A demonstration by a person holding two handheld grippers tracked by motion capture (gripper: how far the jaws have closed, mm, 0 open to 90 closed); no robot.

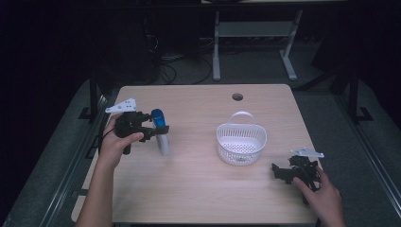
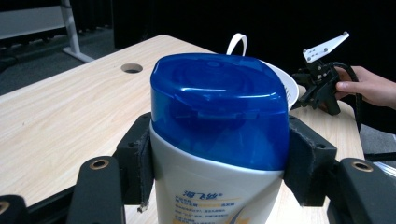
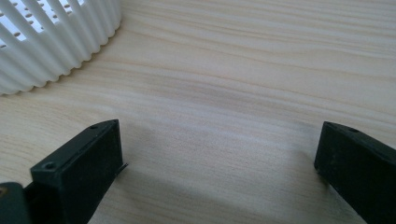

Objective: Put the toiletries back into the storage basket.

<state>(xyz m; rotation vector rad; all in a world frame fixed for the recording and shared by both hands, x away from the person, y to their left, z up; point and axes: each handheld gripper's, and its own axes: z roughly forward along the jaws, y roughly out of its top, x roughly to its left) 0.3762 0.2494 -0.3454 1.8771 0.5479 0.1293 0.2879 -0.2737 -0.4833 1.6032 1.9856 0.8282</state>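
A white shampoo bottle [image 1: 162,138] with a blue cap [image 2: 217,107] stands upright at the table's left. My left gripper [image 1: 158,127] is shut on it just below the cap, its pads [image 2: 140,163] pressing both sides. A white slotted basket [image 1: 241,142] with a hoop handle sits mid-table, empty; its ribbed wall [image 3: 51,42] fills the top left corner of the right gripper view. My right gripper [image 1: 279,171] rests low over the wood at the right front, jaws wide apart with nothing between them [image 3: 219,163]. It also appears far off in the left gripper view [image 2: 322,88], held by a hand.
The wooden table [image 1: 203,189] has a round cable hole [image 1: 237,97] near its far edge. A white desk frame [image 1: 255,42] stands on the dark floor beyond. Bare wood lies between the bottle and the basket and along the front.
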